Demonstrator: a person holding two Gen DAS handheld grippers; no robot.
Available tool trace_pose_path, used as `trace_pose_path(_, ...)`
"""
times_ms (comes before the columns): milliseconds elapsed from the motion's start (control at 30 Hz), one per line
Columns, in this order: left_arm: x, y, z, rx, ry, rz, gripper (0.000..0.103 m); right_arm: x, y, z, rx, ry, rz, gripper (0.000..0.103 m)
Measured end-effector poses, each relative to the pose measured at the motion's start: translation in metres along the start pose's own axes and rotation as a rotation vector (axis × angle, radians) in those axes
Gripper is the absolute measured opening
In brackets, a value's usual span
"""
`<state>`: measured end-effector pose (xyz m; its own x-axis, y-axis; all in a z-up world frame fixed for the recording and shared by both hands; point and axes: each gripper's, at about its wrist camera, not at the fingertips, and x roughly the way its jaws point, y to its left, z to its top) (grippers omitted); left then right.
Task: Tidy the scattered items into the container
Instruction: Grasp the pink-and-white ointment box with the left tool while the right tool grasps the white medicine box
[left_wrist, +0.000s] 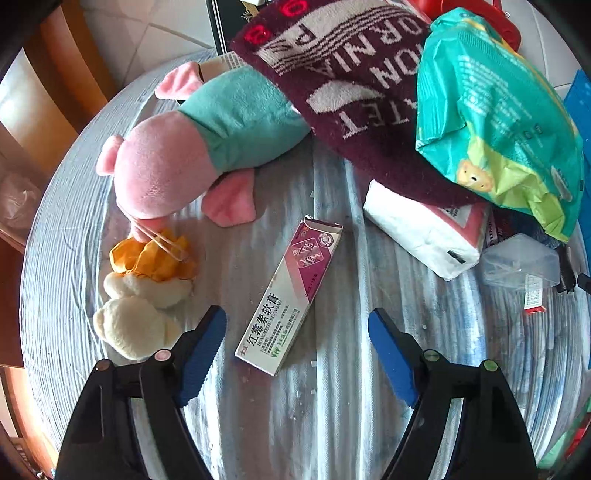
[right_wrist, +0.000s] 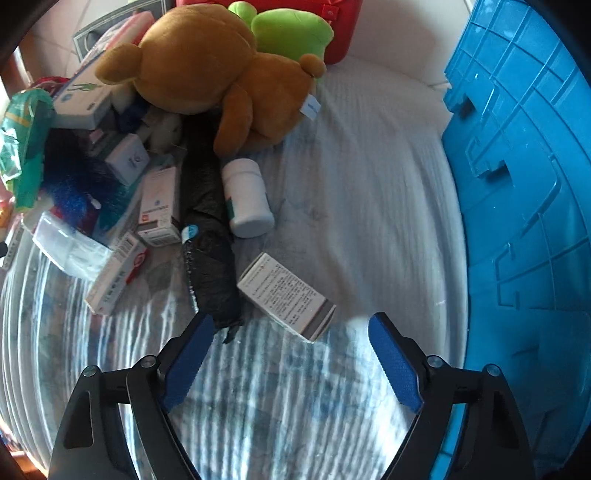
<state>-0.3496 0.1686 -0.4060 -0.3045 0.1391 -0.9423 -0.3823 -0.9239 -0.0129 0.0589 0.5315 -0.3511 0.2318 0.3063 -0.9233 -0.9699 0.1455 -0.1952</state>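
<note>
The left gripper (left_wrist: 297, 321) had its jaws wide apart over the long medicine box (left_wrist: 291, 291) on the striped table (left_wrist: 332, 406), not touching it, with a pink pig toy (left_wrist: 192, 147) and a small cream toy (left_wrist: 136, 314) close by. The right gripper (right_wrist: 291, 328) was spread wide too, holding nothing, just in front of a white box (right_wrist: 286, 295). The blue container (right_wrist: 524, 221) stood at the right side.

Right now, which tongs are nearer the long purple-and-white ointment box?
Left. The left tongs straddle the ointment box's near end; the right tongs are over a printed carton instead.
</note>
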Motion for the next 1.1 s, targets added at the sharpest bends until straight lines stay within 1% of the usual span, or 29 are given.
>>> trace_pose_path(233,0.017,0.004,0.002,-0.010,0.009,-0.020,0.079,0.020,-0.015,0.003,0.021,0.036,-0.046,0.085)
trace_pose_path(333,0.021,0.003,0.003,-0.005,0.014,-0.021,0.079,0.024,-0.022,0.002,0.024,0.053,-0.050,0.084)
trace_pose_path(367,0.022,0.002,0.003,0.001,0.016,-0.015,0.076,0.025,-0.023,0.001,0.016,0.058,-0.053,0.084)
trace_pose_path(400,0.023,0.001,0.004,0.007,0.019,-0.013,0.068,0.026,-0.023,0.000,0.016,0.061,-0.054,0.084)
trace_pose_path(433,0.025,0.000,0.004,0.012,0.027,-0.014,0.064,0.028,-0.024,-0.001,0.014,0.065,-0.052,0.084)
trace_pose_path(467,0.027,-0.002,0.004,0.017,0.037,-0.018,0.058,0.029,-0.025,-0.002,0.017,0.070,-0.050,0.084)
trace_pose_path(533,0.026,-0.005,0.004,0.029,0.032,-0.025,0.052,0.033,-0.027,-0.004,0.037,0.083,-0.042,0.084)
trace_pose_path(600,0.025,-0.010,0.005,0.042,0.034,-0.041,0.035,0.036,-0.030,-0.004,0.050,0.092,-0.032,0.083)
trace_pose_path(633,0.024,-0.013,0.004,0.052,0.035,-0.049,0.031,0.037,-0.031,-0.005,0.052,0.093,-0.025,0.082)
trace_pose_path(700,0.022,-0.018,0.002,0.071,0.035,-0.045,0.028,0.038,-0.034,-0.005,0.053,0.096,-0.017,0.079)
trace_pose_path(733,0.022,-0.018,0.001,0.068,0.036,-0.052,0.028,0.039,-0.035,-0.006,0.055,0.098,-0.011,0.076)
trace_pose_path(800,0.019,-0.017,-0.001,0.058,0.032,-0.057,0.028,0.036,-0.037,-0.006,0.060,0.088,0.006,0.065)
trace_pose_path(833,0.017,-0.017,-0.001,0.051,0.027,-0.060,0.028,0.034,-0.038,-0.007,0.058,0.085,0.011,0.048)
trace_pose_path(867,0.015,-0.016,-0.002,0.043,0.022,-0.063,0.028,0.033,-0.037,-0.007,0.056,0.086,0.014,0.034)
trace_pose_path(933,0.012,-0.014,-0.004,0.033,0.015,-0.062,0.028,0.029,-0.037,-0.010,0.063,0.084,0.020,0.028)
trace_pose_path(1000,0.007,-0.013,-0.005,0.023,0.007,-0.065,0.028,0.025,-0.039,-0.014,0.068,0.083,0.022,0.018)
trace_pose_path(1033,0.005,-0.013,-0.005,0.018,0.003,-0.068,0.028,0.023,-0.040,-0.016,0.072,0.081,0.019,0.006)
trace_pose_path(1067,0.003,-0.013,-0.005,0.015,-0.002,-0.067,0.028,0.021,-0.041,-0.018,0.078,0.082,0.020,0.001)
trace_pose_path(1100,0.001,-0.012,-0.006,0.011,-0.006,-0.067,0.028,0.019,-0.042,-0.020,0.086,0.081,0.027,0.001)
